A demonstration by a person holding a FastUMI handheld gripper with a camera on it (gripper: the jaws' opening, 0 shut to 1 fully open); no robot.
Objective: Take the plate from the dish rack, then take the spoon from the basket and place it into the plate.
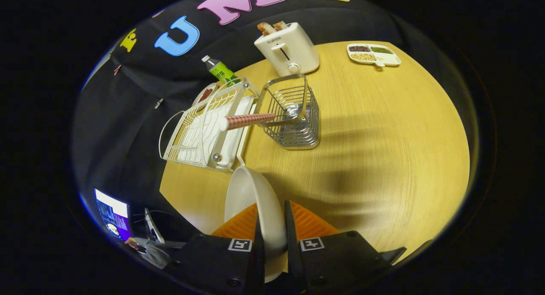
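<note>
A white plate (251,201) stands on edge between my fingers, held above the wooden table; my gripper (271,231) is shut on its rim. Beyond it lies the white wire dish rack (204,129) on its tray. To the right of the rack stands a metal wire basket (294,116). A spoon (251,120) with a red-checked handle rests in the basket, its handle sticking out over the rack and its bowl down inside.
A white toaster (287,48) with bread in it stands behind the basket. A green bottle (221,70) stands behind the rack. A divided dish of beans (374,53) sits at the far right. The round wooden table (383,150) stretches right of the basket. A lit screen (113,214) sits below the table's near edge.
</note>
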